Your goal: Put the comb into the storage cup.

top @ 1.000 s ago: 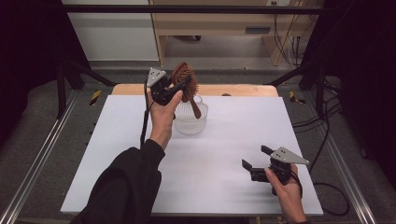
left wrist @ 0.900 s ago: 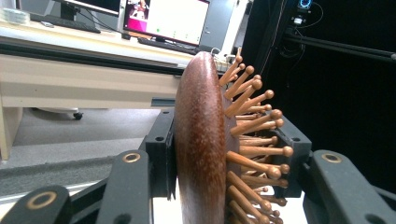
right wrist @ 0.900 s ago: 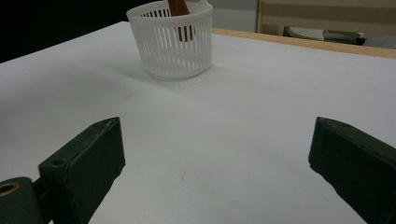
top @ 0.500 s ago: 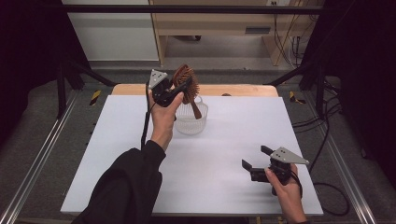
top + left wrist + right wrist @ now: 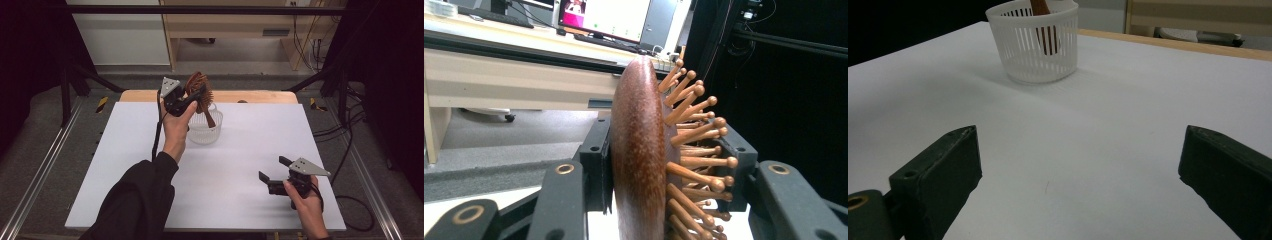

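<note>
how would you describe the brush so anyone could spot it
On the white table, find the white slatted basket near the far edge. The brush stands above it, handle down inside, gripped by the left gripper. It is dark brown wood with ball-tipped pins.

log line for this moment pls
left claw: shut on hairbrush | handle in white basket | right claw: open, idle on table

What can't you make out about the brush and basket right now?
- Hairbrush handle: cut off by the bottom edge in the left gripper view.
- Handle tip inside the white basket: too small in the high view; basket slats hide it in the right gripper view.
- Basket floor: hidden by its wall.
</note>
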`<state>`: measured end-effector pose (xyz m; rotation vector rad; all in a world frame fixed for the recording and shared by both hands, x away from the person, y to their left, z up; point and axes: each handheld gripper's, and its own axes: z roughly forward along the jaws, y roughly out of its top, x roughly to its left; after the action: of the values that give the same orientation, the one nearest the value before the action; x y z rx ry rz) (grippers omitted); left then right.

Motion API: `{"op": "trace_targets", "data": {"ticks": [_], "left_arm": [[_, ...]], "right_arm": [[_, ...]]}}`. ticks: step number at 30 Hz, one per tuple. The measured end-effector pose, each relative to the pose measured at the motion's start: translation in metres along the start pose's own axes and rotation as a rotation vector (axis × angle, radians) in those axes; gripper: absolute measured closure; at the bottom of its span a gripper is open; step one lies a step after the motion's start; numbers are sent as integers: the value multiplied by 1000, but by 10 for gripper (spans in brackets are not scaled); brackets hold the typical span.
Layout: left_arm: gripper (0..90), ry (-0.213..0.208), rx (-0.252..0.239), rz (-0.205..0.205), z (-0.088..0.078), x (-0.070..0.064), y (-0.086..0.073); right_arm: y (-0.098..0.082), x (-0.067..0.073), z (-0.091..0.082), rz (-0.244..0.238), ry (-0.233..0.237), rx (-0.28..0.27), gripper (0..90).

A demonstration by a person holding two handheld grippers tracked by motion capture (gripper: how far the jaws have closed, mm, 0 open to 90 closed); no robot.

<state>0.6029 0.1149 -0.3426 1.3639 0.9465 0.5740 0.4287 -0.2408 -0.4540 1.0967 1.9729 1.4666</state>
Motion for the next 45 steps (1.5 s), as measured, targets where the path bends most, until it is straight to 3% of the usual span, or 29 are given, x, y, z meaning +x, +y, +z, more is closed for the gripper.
{"op": "trace_targets", "data": {"ticks": [22,34,45], "left_arm": [[516,9,-1,-14,1,2,-9],[516,9,-12,-53,2,4,-17],[515,1,-2,-56,1,5,-27]], "right_arm": [[0,0,1,-2,2,6,39],[-1,0,2,-2,3,9,39],[-2,1,3,-2,5,14,39]]}}
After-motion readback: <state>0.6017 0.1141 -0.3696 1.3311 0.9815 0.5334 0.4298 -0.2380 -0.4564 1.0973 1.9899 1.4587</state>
